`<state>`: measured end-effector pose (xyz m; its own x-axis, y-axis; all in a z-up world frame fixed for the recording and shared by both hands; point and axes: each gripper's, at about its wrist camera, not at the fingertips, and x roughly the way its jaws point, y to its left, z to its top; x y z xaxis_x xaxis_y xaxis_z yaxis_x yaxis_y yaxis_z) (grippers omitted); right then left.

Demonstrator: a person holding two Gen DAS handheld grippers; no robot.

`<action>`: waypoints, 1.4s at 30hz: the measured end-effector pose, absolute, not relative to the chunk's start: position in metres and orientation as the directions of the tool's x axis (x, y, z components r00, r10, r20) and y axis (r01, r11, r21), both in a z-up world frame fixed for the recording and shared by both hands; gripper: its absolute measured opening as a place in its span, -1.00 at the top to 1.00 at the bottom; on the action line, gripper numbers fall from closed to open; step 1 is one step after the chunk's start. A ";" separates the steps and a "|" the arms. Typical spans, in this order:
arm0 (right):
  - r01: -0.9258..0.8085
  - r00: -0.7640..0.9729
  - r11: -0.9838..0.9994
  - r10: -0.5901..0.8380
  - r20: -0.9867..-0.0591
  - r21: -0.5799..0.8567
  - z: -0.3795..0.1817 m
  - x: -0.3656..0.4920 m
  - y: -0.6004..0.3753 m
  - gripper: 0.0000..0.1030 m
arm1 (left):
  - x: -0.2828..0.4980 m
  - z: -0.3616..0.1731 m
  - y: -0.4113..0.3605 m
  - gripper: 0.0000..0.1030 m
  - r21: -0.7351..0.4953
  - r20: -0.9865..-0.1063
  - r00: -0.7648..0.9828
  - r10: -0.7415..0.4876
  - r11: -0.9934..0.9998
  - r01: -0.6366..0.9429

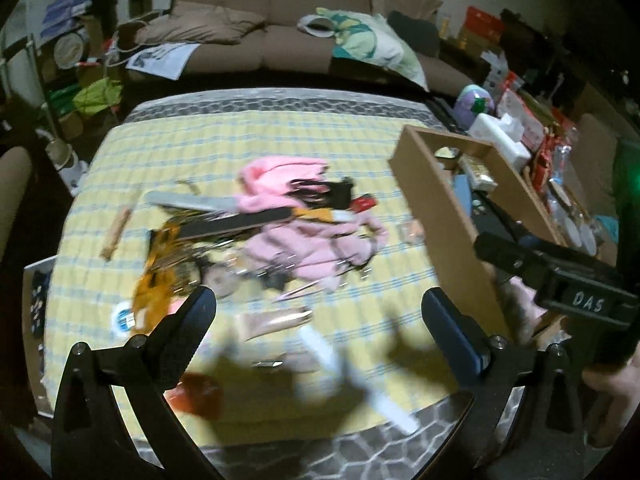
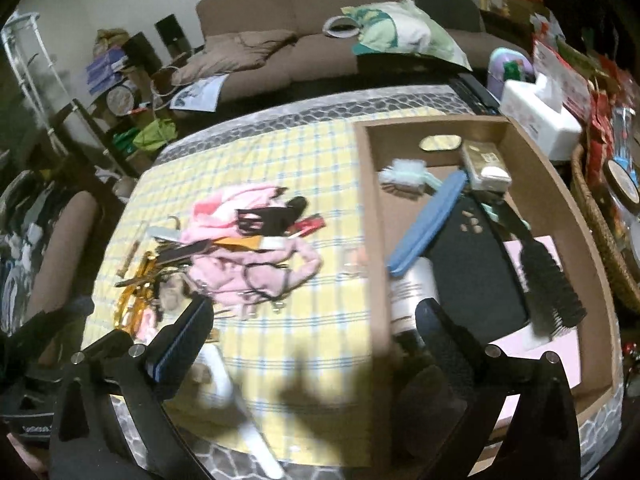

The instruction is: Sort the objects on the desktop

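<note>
A heap of small objects lies on the yellow checked tablecloth point(image 1: 256, 136): a pink cloth point(image 1: 304, 236), a long grey nail file point(image 1: 188, 201), a black file point(image 1: 240, 222), an orange-yellow item point(image 1: 160, 276) and a white strip point(image 1: 352, 376). The heap also shows in the right wrist view point(image 2: 240, 256). A brown cardboard box point(image 2: 560, 216) at the right holds a blue file point(image 2: 428, 224), a black brush point(image 2: 552, 284) and a white-green brush point(image 2: 400, 174). My left gripper point(image 1: 318, 312) is open and empty above the near cloth. My right gripper point(image 2: 314, 324) is open and empty over the box's left wall.
A brown sofa point(image 1: 272, 12) with cushions stands behind the table. A white tissue box point(image 2: 540, 120) and a wicker basket point(image 2: 600, 236) sit right of the cardboard box. Cluttered shelves point(image 1: 68, 60) stand at the far left. The other gripper's body point(image 1: 560, 276) shows at the right.
</note>
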<state>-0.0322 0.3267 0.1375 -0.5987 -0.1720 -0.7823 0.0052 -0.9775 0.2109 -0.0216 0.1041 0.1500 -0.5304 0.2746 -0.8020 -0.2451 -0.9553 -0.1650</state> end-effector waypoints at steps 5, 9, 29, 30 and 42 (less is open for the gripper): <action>0.040 -0.610 -0.978 -0.187 -0.770 0.205 0.132 -0.020 0.298 -1.00 | -0.005 0.141 0.063 -1.00 -0.127 -0.799 -0.557 0.227 -0.969 -0.213; 0.072 -0.628 -0.974 -0.211 -0.749 0.214 0.127 -0.007 0.277 -1.00 | 0.008 0.125 0.031 -1.00 -0.096 -0.791 -0.583 0.185 -0.979 -0.180; 0.091 -0.597 -0.995 -0.090 -0.797 0.045 0.018 0.032 0.214 -1.00 | 0.039 0.020 0.009 -1.00 -0.056 -0.820 -0.560 0.116 -0.991 -0.123; 0.080 -0.597 -0.996 -0.079 -0.799 0.039 0.014 0.032 0.215 -1.00 | 0.038 0.017 0.010 -1.00 -0.054 -0.820 -0.561 0.112 -0.991 -0.119; 0.053 -0.605 -0.999 -0.039 -0.795 0.008 -0.008 0.033 0.221 -1.00 | 0.035 0.003 0.016 -1.00 -0.016 -0.816 -0.574 0.060 -0.997 -0.081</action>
